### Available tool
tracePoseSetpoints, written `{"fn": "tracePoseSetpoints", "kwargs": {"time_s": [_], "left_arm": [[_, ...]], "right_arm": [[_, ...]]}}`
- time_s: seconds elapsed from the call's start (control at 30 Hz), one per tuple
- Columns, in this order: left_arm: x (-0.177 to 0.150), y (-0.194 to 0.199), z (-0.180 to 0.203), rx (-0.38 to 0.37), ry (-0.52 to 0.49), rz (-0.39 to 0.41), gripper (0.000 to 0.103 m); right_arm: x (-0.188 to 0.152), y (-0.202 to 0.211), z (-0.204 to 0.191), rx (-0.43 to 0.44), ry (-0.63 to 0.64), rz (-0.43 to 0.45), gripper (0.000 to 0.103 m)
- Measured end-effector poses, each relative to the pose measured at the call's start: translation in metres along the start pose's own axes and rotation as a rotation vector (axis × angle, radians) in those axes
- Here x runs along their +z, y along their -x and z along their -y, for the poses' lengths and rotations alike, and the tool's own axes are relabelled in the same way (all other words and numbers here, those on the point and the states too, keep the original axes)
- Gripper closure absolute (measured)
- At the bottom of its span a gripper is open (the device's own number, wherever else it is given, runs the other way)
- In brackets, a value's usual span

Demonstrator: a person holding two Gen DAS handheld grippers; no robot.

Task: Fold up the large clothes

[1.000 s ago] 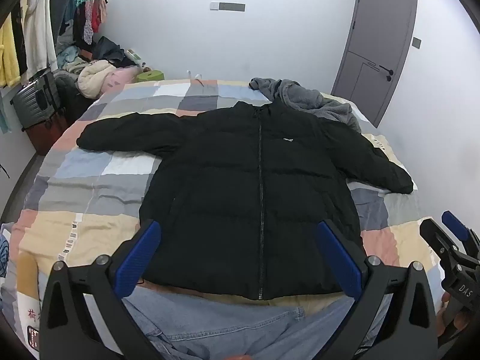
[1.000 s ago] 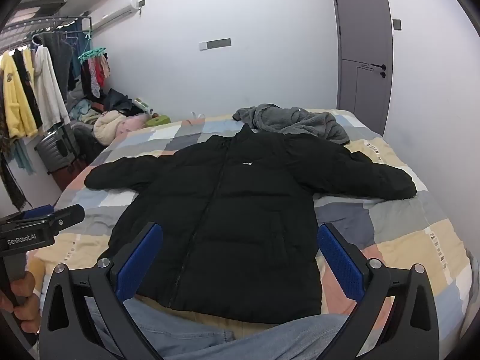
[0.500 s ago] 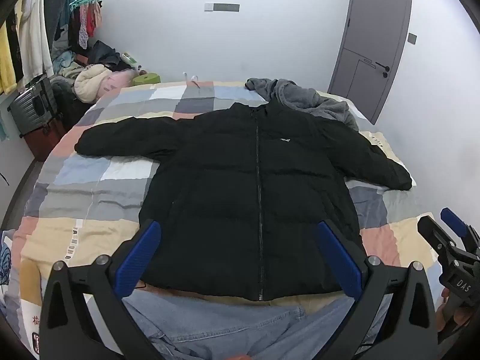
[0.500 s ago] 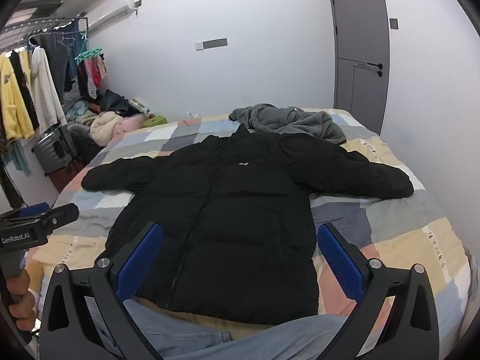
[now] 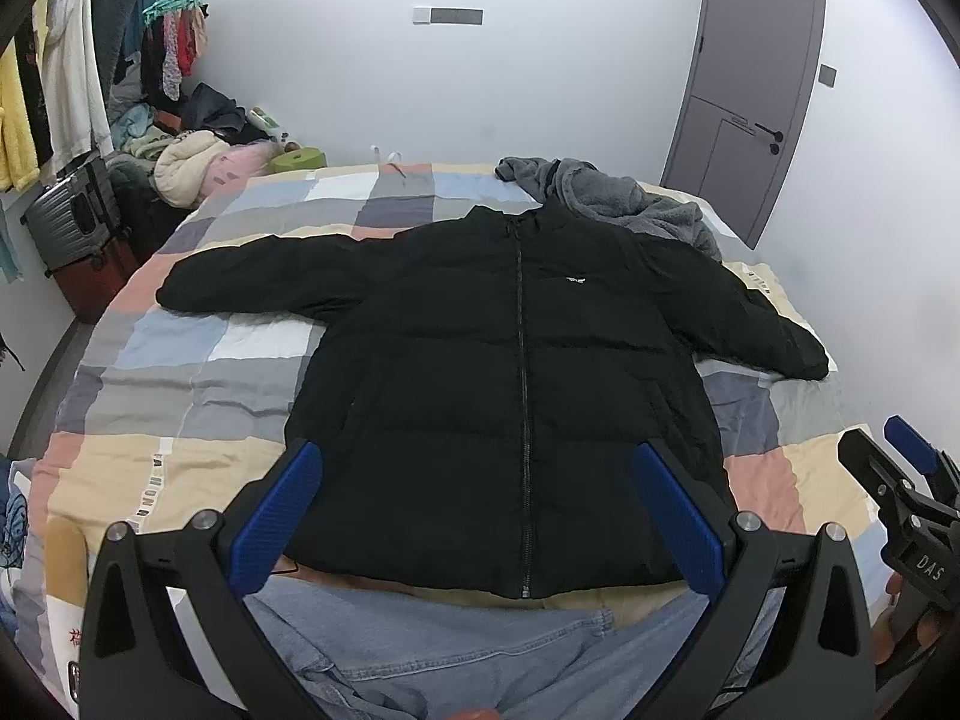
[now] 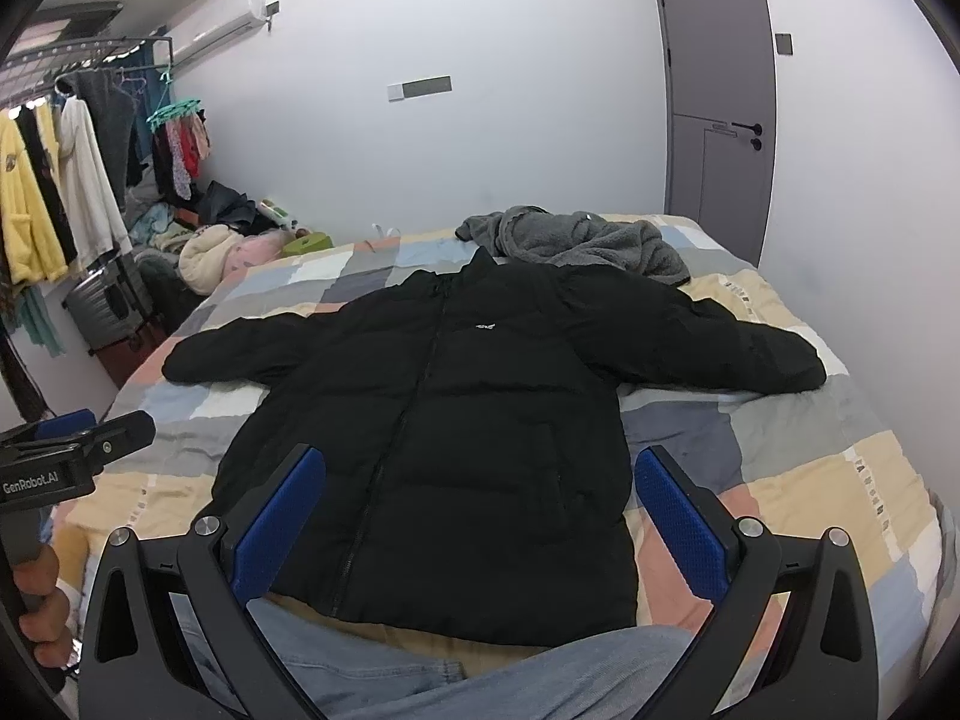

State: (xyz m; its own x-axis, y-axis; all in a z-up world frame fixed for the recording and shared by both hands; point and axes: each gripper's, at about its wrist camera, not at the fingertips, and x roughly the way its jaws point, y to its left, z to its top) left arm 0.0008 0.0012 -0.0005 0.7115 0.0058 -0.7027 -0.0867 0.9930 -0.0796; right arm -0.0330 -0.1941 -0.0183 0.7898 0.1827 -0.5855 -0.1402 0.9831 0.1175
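Note:
A black puffer jacket [image 5: 510, 384] lies flat, zipped, front up, on the patchwork bedspread [image 5: 180, 372], sleeves spread to both sides. It also shows in the right wrist view [image 6: 468, 420]. My left gripper [image 5: 480, 516] is open and empty, held above the jacket's hem. My right gripper [image 6: 480, 516] is open and empty, also over the hem. The right gripper also shows at the right edge of the left wrist view [image 5: 900, 480]. The left gripper shows at the left edge of the right wrist view [image 6: 78, 438].
A grey fleece garment [image 5: 612, 198] lies at the bed's far end behind the collar. Blue jeans [image 5: 480, 660] lie at the near edge. A clothes rack [image 6: 60, 192], a suitcase [image 5: 72, 222] and piled clothes stand left. A grey door [image 5: 756, 84] is at the far right.
Both grippers have tilted slightly, so the jacket sits a little lower in view. Nothing was grasped; the jacket has not moved.

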Motion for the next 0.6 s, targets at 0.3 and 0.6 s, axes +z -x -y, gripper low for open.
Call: {"fn": "tracePoseSetpoints", "kwargs": {"time_s": [0.3,0.6], "left_arm": [[-0.0012,-0.0007,-0.0022,-0.011,0.004,-0.004,0.000],[0.0028,-0.0036,-0.0017,-0.010,0.010,-0.004,0.000]], "right_arm": [[0.0010,-0.0034,0.0014,-0.017,-0.001,-0.010,0.000],[0.0023,-0.0049,0.0056,-0.029,-0.016,-0.002,0.000]]}}
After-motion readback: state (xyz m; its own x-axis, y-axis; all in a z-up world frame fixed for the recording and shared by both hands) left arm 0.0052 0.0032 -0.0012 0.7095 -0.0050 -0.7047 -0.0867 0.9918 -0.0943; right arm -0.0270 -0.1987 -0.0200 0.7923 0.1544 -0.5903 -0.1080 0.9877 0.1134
